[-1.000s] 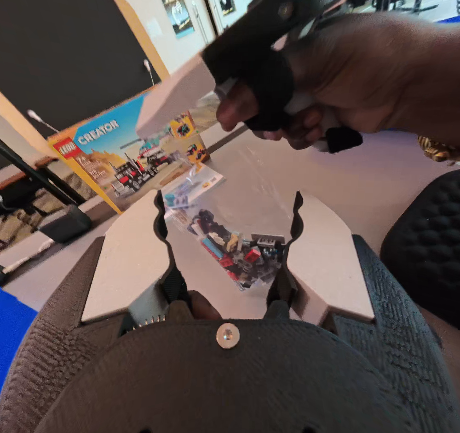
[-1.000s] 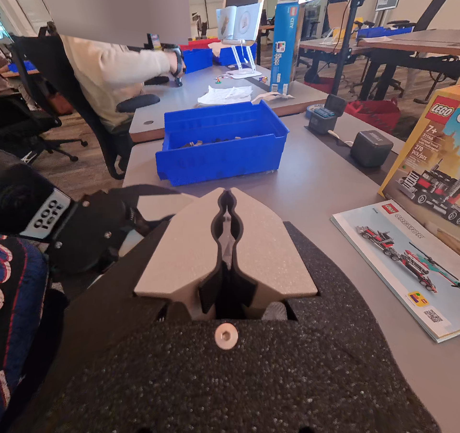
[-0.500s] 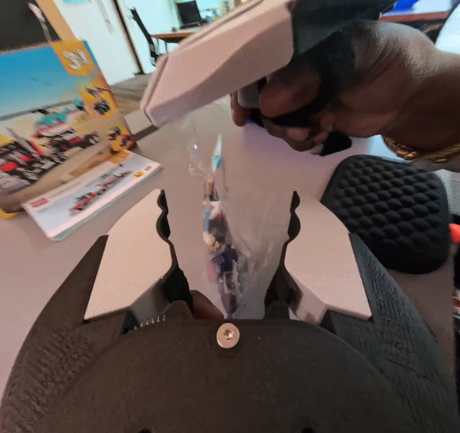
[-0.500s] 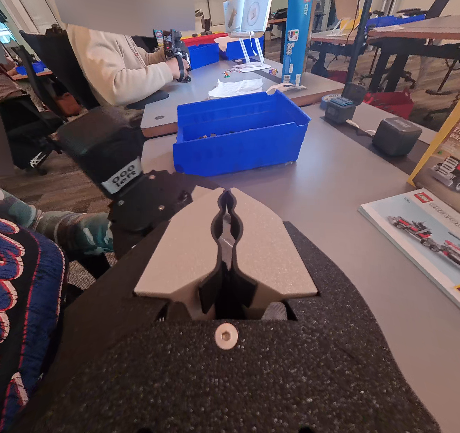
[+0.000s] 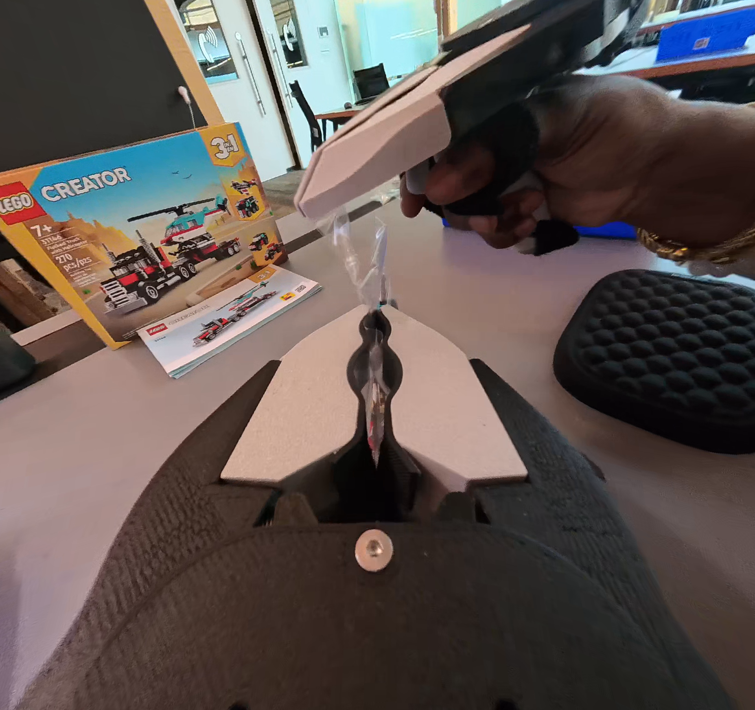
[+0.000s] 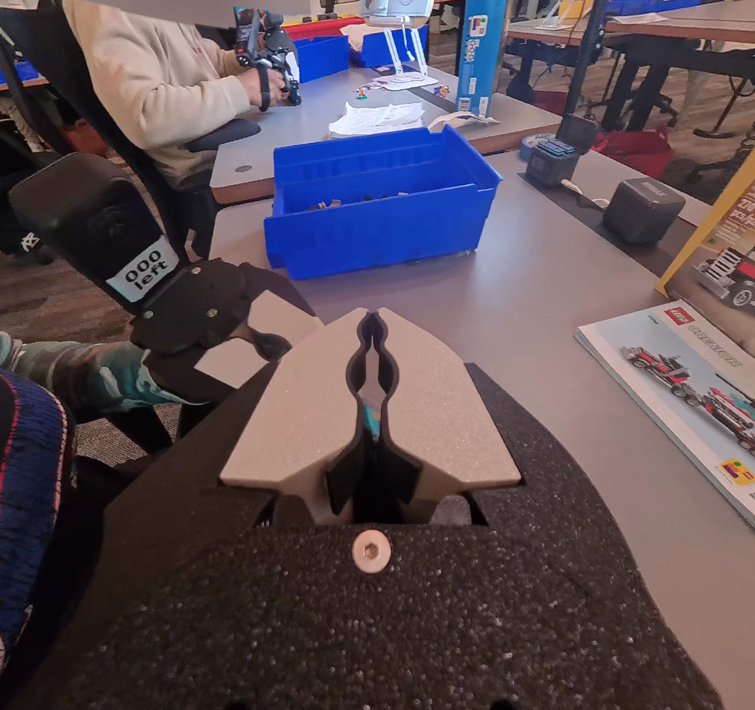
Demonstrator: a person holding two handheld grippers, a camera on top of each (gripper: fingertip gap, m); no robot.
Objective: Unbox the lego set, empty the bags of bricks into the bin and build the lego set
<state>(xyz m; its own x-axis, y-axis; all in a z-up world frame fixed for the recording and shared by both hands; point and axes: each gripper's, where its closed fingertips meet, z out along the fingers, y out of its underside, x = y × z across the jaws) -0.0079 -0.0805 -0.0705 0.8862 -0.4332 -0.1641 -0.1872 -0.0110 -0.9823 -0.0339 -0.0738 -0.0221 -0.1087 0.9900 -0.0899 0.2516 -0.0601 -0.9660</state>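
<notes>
Bag (image 5: 369, 269) clear, twisted taut | L tool (image 5: 376, 314) + R tool (image 5: 310, 210) both clamp it

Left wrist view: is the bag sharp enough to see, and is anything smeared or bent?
Left wrist view: clear bag faint, glinting; right tongs above it slightly motion-soft; wide-angle bends the door frames. Right wrist view: sharp, blue bin evenly lit.
</notes>
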